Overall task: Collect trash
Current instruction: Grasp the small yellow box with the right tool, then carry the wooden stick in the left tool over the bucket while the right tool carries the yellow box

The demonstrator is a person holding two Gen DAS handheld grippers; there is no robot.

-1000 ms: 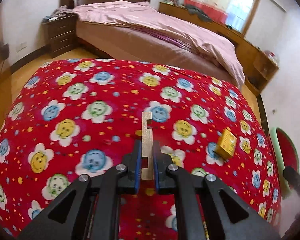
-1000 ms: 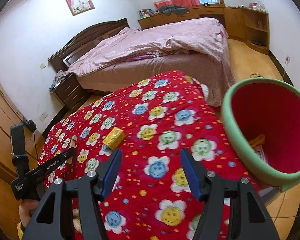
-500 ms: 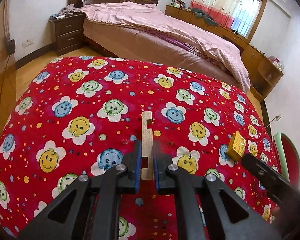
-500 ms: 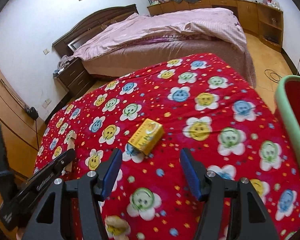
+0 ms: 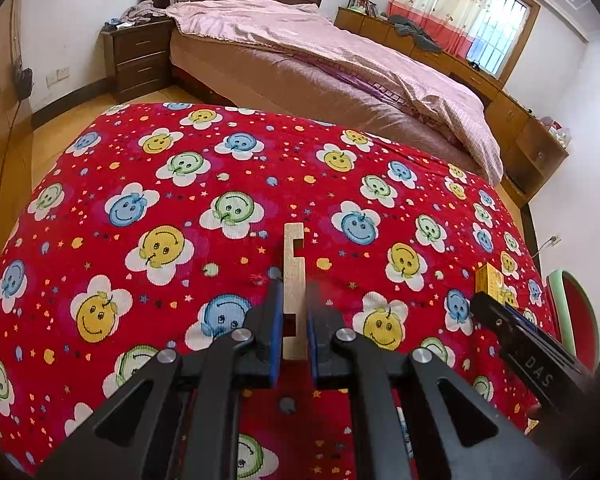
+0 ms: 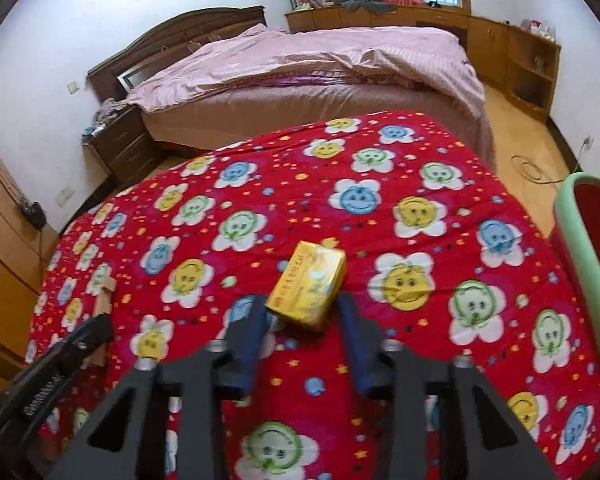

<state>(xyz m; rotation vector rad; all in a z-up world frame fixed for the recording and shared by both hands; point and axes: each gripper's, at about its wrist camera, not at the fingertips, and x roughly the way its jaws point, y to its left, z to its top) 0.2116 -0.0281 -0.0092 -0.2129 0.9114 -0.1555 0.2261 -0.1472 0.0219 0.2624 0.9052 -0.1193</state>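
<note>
A yellow carton [image 6: 308,286] lies on the red smiley-flower cloth [image 6: 380,160]. My right gripper [image 6: 302,314] is down at the carton's near end. Its jaws are closing, with that end between the blue pads. The left pad is almost on a corner, and a small gap shows on the right. My left gripper [image 5: 294,294] is shut on a notched pale wooden strip [image 5: 293,252], held just over the cloth. In the left wrist view the carton [image 5: 487,280] is at the far right, with the right gripper [image 5: 500,320] at it.
A red bin with a green rim [image 6: 580,248] stands beyond the cloth's right edge, also visible in the left wrist view as the bin [image 5: 572,312]. A bed [image 5: 340,60], a nightstand [image 5: 140,60] and low cabinets [image 6: 500,40] stand behind.
My right gripper moved left from the bin and down to the yellow carton, and its jaws have narrowed around it. The left gripper still holds the strip in place.
</note>
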